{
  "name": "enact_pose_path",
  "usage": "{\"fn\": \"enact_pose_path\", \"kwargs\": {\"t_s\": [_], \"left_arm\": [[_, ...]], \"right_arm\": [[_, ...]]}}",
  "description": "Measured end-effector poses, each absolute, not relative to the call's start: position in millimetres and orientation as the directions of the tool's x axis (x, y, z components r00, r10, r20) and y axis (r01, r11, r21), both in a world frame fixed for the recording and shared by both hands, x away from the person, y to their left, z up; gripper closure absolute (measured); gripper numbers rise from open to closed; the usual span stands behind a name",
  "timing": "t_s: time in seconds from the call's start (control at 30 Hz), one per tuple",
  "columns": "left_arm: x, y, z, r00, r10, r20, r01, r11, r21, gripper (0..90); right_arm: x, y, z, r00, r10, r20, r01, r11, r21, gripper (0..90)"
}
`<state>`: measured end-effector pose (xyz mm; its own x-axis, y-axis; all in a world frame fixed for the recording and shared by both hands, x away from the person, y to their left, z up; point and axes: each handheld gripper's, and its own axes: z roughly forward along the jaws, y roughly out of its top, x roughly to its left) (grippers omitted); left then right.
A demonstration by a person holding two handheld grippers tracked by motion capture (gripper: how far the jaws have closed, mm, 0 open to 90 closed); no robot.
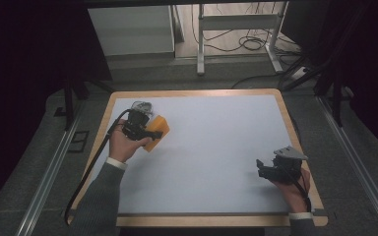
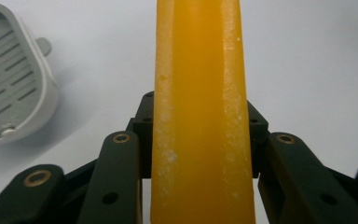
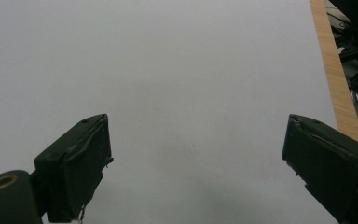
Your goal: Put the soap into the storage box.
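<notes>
A: What is the biggest thing here?

B: The table (image 1: 295, 129). It has a light wood edge, and a big white sheet (image 1: 211, 147) covers most of its top.

A: Who is at the table?

B: A person in grey sleeves. Each hand comes in from the bottom of the high view and holds a black gripper.

A: What is the left gripper (image 1: 150, 132) doing?

B: It is near the far left corner of the sheet. Its jaws are squeezed tight on an orange block (image 1: 156, 132). In the left gripper view the orange block (image 2: 200, 112) stands straight up between the two jaws, and they press on both its sides. It looks like a bar of soap with pale scuffs on it, but I cannot be sure.

A: And the right gripper (image 1: 260, 167)?

B: It is near the right edge of the table, on the side close to the person, far away from the block. In the right gripper view the right gripper (image 3: 196, 158) has its jaws spread wide, with nothing between them. Just white sheet lies past them, and a strip of the wood edge at the right.

A: Is there anything small?

B: Yes. A little grey dish (image 2: 14, 79) with slots in its bottom sits on the sheet just beside the block. From the high view the dish (image 1: 142, 106) is right behind the left gripper.
</notes>
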<state>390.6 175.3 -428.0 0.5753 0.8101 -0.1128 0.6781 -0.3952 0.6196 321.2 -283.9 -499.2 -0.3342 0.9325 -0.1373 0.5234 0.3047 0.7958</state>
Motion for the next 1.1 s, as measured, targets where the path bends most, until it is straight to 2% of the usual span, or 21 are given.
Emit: {"fn": "enact_pose_path", "kwargs": {"t_s": [0.7, 1.1], "left_arm": [[408.3, 190.8, -415.5, 0.538, 0.831, -0.139, 0.690, -0.340, 0.639, 61.1], [422.8, 197.1, -420.5, 0.510, 0.844, -0.168, 0.715, -0.307, 0.628, 61.1]], "right_arm": [[321.2, -284.0, -498.8, -0.334, 0.933, -0.134, 0.522, 0.301, 0.798, 8.0], [321.5, -285.0, -499.8, -0.330, 0.934, -0.136, 0.526, 0.301, 0.796, 8.0]]}}
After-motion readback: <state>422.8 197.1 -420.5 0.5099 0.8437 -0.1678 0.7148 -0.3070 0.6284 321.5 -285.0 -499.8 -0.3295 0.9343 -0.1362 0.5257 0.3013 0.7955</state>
